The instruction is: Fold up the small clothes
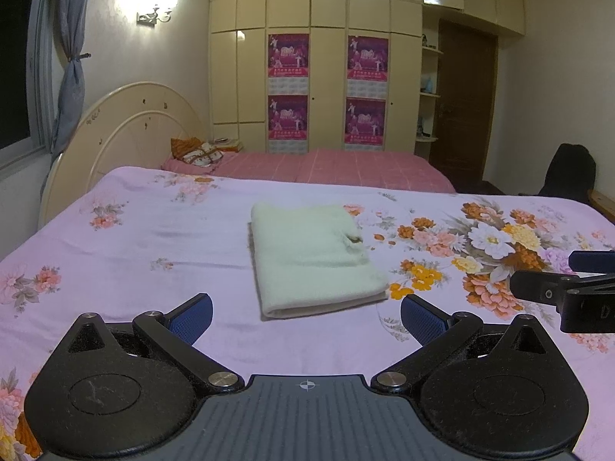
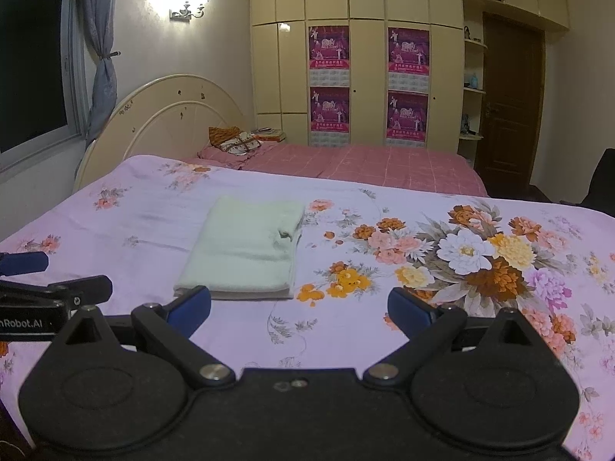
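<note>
Both tongs, left and right, gape wide and empty before the folded cloth on the bed, so folding looks finished; next, probably withdraw.

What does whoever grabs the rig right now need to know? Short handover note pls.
Left gripper: jaws wide open, empty, just short of the near edge of the folded cloth.
Right gripper: jaws wide open, empty, off the cloth's near right corner.
Cloth: pale green, lying flat in a neat layered rectangle on the floral bedsheet, touched by neither gripper.
Done: this piece looks folded.
Left: no other unfolded clothes visible in either view; check before stopping.
</note>
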Motion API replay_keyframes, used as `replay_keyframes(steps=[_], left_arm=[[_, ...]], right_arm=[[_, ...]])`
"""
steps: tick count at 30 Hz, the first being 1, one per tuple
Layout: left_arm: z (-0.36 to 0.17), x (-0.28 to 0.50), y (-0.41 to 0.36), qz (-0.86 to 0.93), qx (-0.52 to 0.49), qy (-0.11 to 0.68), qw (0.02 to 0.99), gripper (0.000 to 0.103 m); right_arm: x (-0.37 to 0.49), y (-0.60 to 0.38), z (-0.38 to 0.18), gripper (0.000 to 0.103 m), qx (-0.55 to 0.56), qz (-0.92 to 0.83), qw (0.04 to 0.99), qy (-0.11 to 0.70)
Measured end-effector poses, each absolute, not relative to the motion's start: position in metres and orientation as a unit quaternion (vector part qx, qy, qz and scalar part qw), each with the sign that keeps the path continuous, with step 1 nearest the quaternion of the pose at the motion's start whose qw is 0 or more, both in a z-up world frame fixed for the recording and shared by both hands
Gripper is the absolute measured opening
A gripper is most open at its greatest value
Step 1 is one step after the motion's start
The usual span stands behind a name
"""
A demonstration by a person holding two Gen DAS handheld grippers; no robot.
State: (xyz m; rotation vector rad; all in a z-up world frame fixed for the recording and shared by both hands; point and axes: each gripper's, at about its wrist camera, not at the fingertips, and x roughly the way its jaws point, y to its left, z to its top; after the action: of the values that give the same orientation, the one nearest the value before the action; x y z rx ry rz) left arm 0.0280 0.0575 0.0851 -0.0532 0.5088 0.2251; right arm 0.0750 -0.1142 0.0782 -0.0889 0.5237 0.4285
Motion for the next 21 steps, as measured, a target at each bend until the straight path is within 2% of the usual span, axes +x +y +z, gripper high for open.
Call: replay_keyframes(steps=[21], left_arm=[[0.0877,0.0295,0.0628,0.113,-0.023,0.253,0.961,0.103]], right_arm=[[0.0756,-0.1137,0.0775,0.098,-0.045,0.212,0.942,0.258]])
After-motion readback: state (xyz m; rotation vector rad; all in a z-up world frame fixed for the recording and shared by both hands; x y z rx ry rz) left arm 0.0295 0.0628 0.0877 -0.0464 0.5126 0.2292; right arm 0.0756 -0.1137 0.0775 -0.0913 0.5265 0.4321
